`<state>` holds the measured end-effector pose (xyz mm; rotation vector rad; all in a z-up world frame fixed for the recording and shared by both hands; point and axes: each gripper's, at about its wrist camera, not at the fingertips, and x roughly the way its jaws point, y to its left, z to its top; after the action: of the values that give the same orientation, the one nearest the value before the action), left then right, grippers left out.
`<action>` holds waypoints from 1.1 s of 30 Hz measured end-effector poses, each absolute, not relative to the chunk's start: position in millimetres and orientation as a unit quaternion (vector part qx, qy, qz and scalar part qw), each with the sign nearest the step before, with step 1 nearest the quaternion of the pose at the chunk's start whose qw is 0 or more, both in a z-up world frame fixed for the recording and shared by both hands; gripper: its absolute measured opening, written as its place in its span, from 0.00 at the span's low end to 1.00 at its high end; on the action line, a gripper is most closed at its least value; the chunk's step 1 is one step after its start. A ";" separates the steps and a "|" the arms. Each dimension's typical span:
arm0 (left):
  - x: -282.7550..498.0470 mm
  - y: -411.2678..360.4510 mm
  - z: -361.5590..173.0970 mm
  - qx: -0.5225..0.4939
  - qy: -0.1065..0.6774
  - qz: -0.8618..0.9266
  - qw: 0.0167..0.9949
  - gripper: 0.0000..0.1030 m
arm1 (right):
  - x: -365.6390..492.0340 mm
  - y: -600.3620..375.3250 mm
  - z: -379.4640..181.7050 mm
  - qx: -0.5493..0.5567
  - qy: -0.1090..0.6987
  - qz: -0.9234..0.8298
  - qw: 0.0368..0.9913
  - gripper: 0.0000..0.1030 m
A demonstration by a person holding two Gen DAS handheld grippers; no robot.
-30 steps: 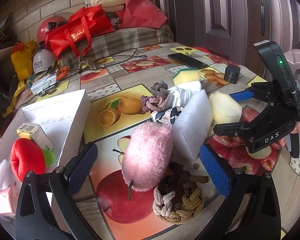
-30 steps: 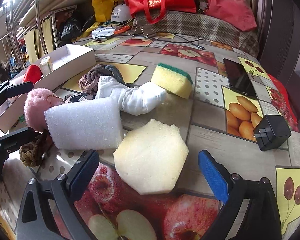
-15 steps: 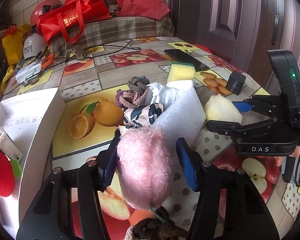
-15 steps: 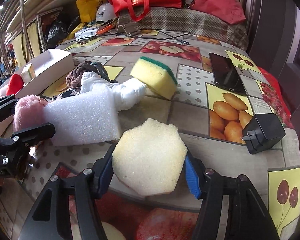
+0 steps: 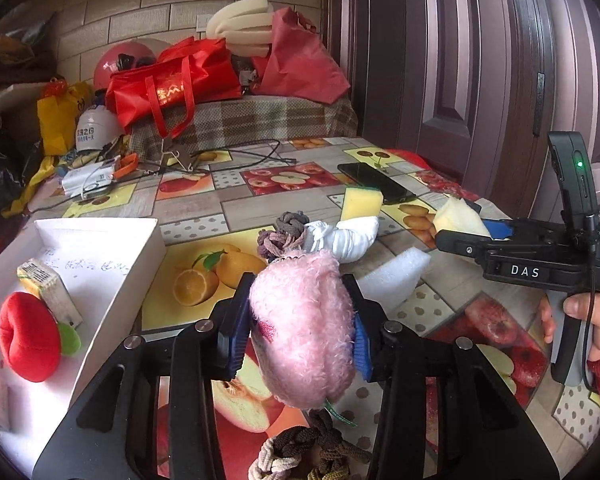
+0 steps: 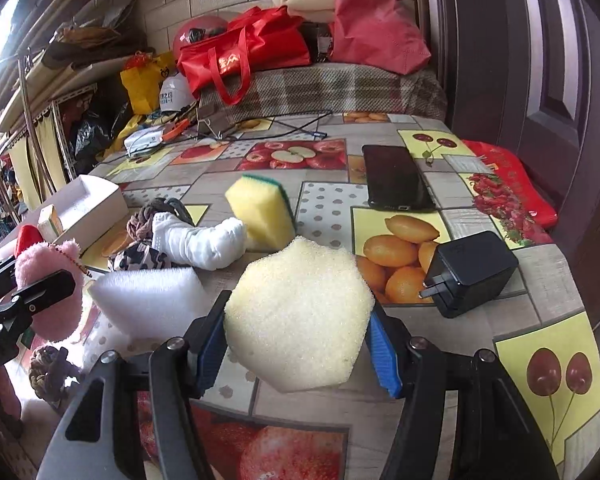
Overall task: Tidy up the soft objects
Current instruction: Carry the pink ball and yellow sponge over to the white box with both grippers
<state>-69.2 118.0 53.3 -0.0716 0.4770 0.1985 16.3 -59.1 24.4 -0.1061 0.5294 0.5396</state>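
Observation:
My left gripper point(image 5: 298, 286) has its jaws closing on a fluffy pink plush toy point(image 5: 304, 332), its pads pressing both sides, and the toy hangs above the table. The right gripper point(image 6: 298, 320) is shut on a pale yellow hexagonal sponge point(image 6: 300, 304), also held off the tablecloth. To the left stands a white box point(image 5: 148, 264) holding a red plush point(image 5: 28, 340) and a small carton. On the table lie a white foam block point(image 6: 148, 300), a white sock point(image 6: 200, 240), a yellow-green scrub sponge point(image 6: 260, 216) and a braided rope point(image 5: 308, 452).
A black phone point(image 6: 396, 180) and a black charger point(image 6: 472, 276) lie at the right of the fruit-print tablecloth. Cables, red bags and helmets crowd the far end. A dark door stands close on the right. A hand point(image 5: 596, 320) holds the right gripper's handle.
Both grippers closed from wide open: the left on the pink plush, the right on the yellow sponge. Both objects have since risen off the table.

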 end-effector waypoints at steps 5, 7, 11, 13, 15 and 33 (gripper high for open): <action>-85.3 116.2 58.6 -0.029 0.201 0.121 0.972 0.40 | -16.9 -74.1 38.6 -0.036 0.154 0.244 0.957 0.61; -88.8 117.5 59.4 -0.030 0.197 0.126 0.972 0.40 | -28.6 -74.2 41.9 -0.041 0.123 0.237 0.963 0.61; -94.1 117.1 60.5 -0.030 0.191 0.130 0.973 0.40 | -43.0 -68.9 43.5 -0.040 0.110 0.246 0.962 0.61; -97.3 116.3 60.4 -0.030 0.189 0.130 0.973 0.40 | -49.2 -64.8 43.6 -0.042 0.107 0.253 0.961 0.61; -99.5 116.7 60.3 -0.032 0.187 0.130 0.973 0.40 | -56.2 -61.5 43.2 -0.043 0.103 0.260 0.959 0.61; -145.0 136.9 61.6 -0.043 0.170 0.186 0.967 0.40 | -106.7 3.5 43.2 -0.055 0.083 0.345 0.933 0.60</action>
<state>-145.0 136.9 61.6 -0.0868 0.3446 0.3762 -106.7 3.5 43.2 -0.1120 0.1708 0.7059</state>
